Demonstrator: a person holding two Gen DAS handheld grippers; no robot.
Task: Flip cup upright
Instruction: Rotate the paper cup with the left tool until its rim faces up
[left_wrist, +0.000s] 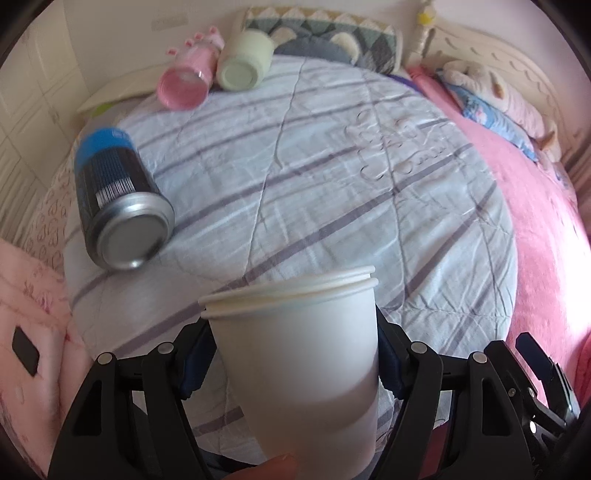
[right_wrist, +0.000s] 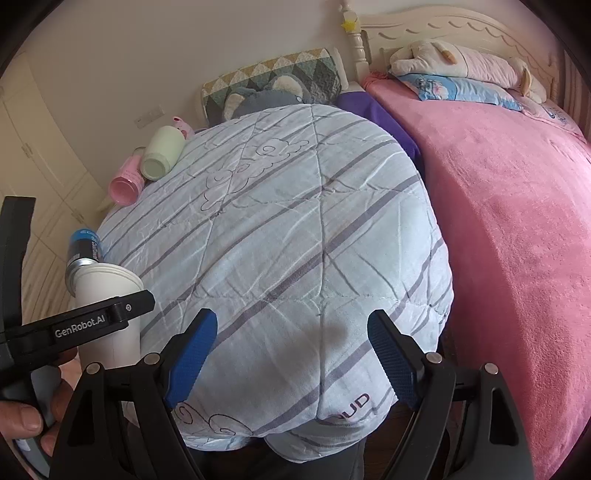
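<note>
A white paper cup (left_wrist: 299, 354) is held upright, rim up, between the blue pads of my left gripper (left_wrist: 291, 354), above the near edge of the striped quilt (left_wrist: 314, 177). The cup looks like nested cups with a double rim. In the right wrist view the same cup (right_wrist: 107, 295) shows at the far left, clamped by the left gripper (right_wrist: 92, 325). My right gripper (right_wrist: 291, 354) is open and empty, above the quilt's near edge (right_wrist: 295, 240).
A dark blue can (left_wrist: 118, 206) lies on its side at the quilt's left. A pink cup (left_wrist: 184, 83) and a pale green cup (left_wrist: 243, 61) lie on their sides at the far left. A pink blanket (right_wrist: 517, 240), pillows and plush toys lie right.
</note>
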